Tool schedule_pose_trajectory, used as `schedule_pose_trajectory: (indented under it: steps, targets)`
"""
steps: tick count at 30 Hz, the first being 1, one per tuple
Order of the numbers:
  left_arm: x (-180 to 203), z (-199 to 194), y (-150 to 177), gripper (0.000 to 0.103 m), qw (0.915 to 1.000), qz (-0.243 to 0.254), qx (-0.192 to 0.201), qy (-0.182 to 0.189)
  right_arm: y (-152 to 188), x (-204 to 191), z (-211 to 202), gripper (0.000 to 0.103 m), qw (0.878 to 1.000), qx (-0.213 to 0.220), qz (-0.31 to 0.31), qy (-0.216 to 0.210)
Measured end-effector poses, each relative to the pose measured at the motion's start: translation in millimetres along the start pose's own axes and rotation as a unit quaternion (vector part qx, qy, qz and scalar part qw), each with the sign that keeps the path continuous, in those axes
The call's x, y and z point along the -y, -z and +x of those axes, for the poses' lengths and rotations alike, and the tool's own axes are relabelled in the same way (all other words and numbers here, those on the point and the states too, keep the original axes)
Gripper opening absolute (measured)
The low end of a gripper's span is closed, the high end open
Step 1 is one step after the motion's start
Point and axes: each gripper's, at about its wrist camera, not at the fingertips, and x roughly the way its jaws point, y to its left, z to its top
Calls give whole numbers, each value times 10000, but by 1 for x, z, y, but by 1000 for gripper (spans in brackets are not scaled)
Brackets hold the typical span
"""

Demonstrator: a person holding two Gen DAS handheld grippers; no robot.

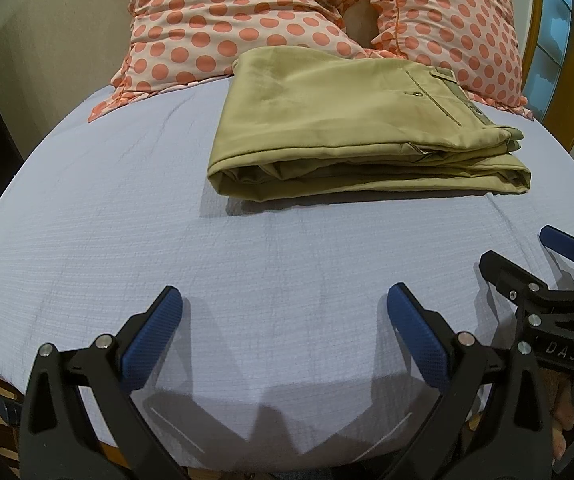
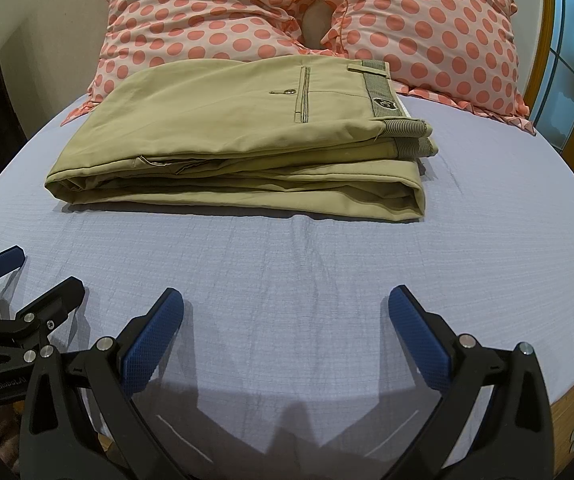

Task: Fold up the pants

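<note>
The khaki pants (image 1: 351, 128) lie folded into a thick rectangular stack on the pale blue bed sheet (image 1: 167, 220), back pocket and waistband on top; they also show in the right wrist view (image 2: 239, 136). My left gripper (image 1: 285, 300) is open and empty, low over the sheet, well short of the pants. My right gripper (image 2: 287, 300) is open and empty too, beside the left one. The right gripper shows at the right edge of the left wrist view (image 1: 527, 260). The left gripper shows at the left edge of the right wrist view (image 2: 39, 272).
Two pink pillows with orange polka dots (image 1: 227, 20) (image 2: 427, 28) lean behind the pants at the head of the bed. A wooden frame and window (image 2: 567, 80) stand to the right. A wall (image 1: 59, 40) is at the left.
</note>
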Motion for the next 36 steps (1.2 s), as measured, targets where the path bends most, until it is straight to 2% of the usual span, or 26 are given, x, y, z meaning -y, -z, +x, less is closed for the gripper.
schedule_pose_trajectory:
  steps: [15,36]
  targets:
    - [2,3,-9,101,9994,-60,-342,-25,0,-2,0,102,10000,-7,28,29]
    - [3,4,-7,101,9996,-46,-289,-49,-1,0,0,102,10000,-8,12,11]
